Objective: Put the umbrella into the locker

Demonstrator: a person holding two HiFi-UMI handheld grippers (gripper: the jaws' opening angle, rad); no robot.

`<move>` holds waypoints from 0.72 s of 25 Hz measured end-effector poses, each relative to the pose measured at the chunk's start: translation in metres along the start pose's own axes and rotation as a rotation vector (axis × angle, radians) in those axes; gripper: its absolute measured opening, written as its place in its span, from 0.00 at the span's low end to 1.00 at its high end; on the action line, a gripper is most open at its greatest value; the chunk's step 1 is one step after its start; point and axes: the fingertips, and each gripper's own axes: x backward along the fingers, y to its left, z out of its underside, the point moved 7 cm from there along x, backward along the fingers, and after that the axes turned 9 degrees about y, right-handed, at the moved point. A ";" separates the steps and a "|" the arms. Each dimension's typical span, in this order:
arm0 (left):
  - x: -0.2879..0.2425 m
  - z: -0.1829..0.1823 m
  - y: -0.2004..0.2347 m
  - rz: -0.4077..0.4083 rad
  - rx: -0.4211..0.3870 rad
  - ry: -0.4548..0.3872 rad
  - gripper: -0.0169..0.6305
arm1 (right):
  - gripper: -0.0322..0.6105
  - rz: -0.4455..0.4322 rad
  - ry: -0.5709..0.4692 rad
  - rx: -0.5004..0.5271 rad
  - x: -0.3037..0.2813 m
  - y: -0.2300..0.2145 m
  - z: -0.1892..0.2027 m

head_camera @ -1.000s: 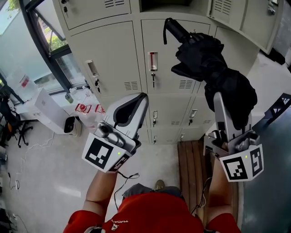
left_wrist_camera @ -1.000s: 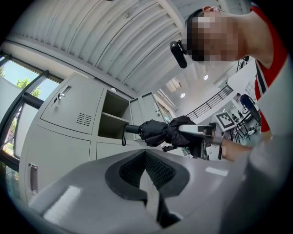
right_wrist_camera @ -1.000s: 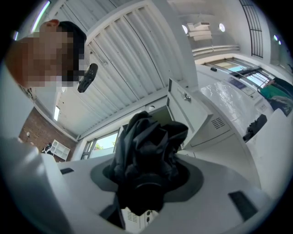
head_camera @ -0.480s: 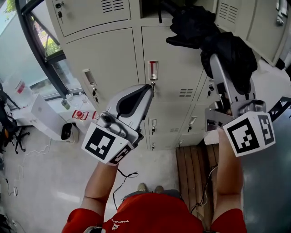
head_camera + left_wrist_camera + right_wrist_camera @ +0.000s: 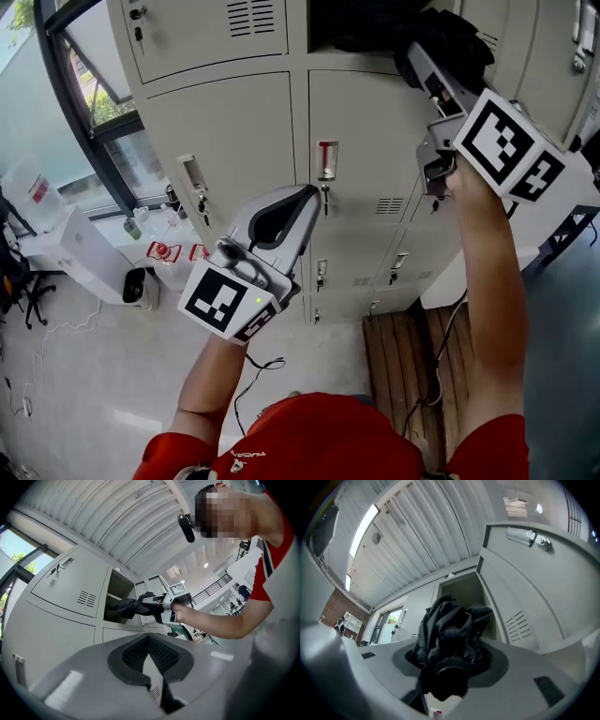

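Grey steel lockers [image 5: 234, 141] fill the wall ahead of me above a pale floor [image 5: 94, 375], and one upper compartment [image 5: 328, 23] stands open, dark inside. Its door [image 5: 534, 583] hangs swung out to the right of that opening. My right tongs [image 5: 422, 64] are raised to the mouth of the open compartment and clamped on the folded black umbrella [image 5: 455, 37], whose bunched cloth bulges out from between the jaws. The umbrella's far end is at the threshold of the opening, pointing in; how far it reaches inside I cannot tell. My left tongs [image 5: 305, 195] are lower, below and left of the open compartment, in front of the closed door under it and tilted upward. Their jaws meet at the tips with nothing between them. A red tag [image 5: 326, 155] sits on that closed door directly beneath the opening. Far below the open compartment, a slatted wooden platform [image 5: 412, 356] lies at the foot of the lockers.
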 end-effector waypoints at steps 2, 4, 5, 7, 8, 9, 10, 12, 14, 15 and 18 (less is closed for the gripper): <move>0.004 0.002 0.003 0.000 -0.001 -0.001 0.04 | 0.41 0.028 0.041 0.006 -0.022 -0.005 -0.003; 0.008 0.006 0.005 0.002 -0.003 0.009 0.03 | 0.41 0.057 0.082 -0.001 -0.043 -0.012 -0.004; 0.010 0.008 0.006 0.002 0.000 0.019 0.04 | 0.41 0.073 0.103 -0.003 -0.054 -0.015 -0.004; 0.013 0.011 0.011 -0.003 -0.002 0.021 0.04 | 0.41 0.109 0.150 0.013 -0.074 -0.020 -0.003; 0.014 0.012 0.014 -0.008 -0.006 0.014 0.04 | 0.41 0.124 0.177 0.024 -0.084 -0.022 -0.002; 0.015 0.013 0.017 -0.013 -0.008 0.010 0.04 | 0.41 0.134 0.204 0.030 -0.093 -0.024 -0.001; 0.017 0.015 0.020 -0.017 -0.008 0.009 0.04 | 0.41 0.139 0.230 0.032 -0.101 -0.026 0.000; 0.019 0.019 0.026 -0.025 -0.002 0.011 0.04 | 0.41 0.145 0.274 0.036 -0.114 -0.028 0.002; 0.020 0.023 0.031 -0.032 0.007 0.011 0.03 | 0.41 0.151 0.314 0.053 -0.126 -0.031 0.006; 0.021 0.025 0.033 -0.033 0.012 0.010 0.04 | 0.41 0.152 0.335 0.066 -0.131 -0.032 0.008; 0.021 0.033 0.039 -0.034 0.026 0.011 0.04 | 0.41 0.150 0.396 0.107 -0.145 -0.034 0.012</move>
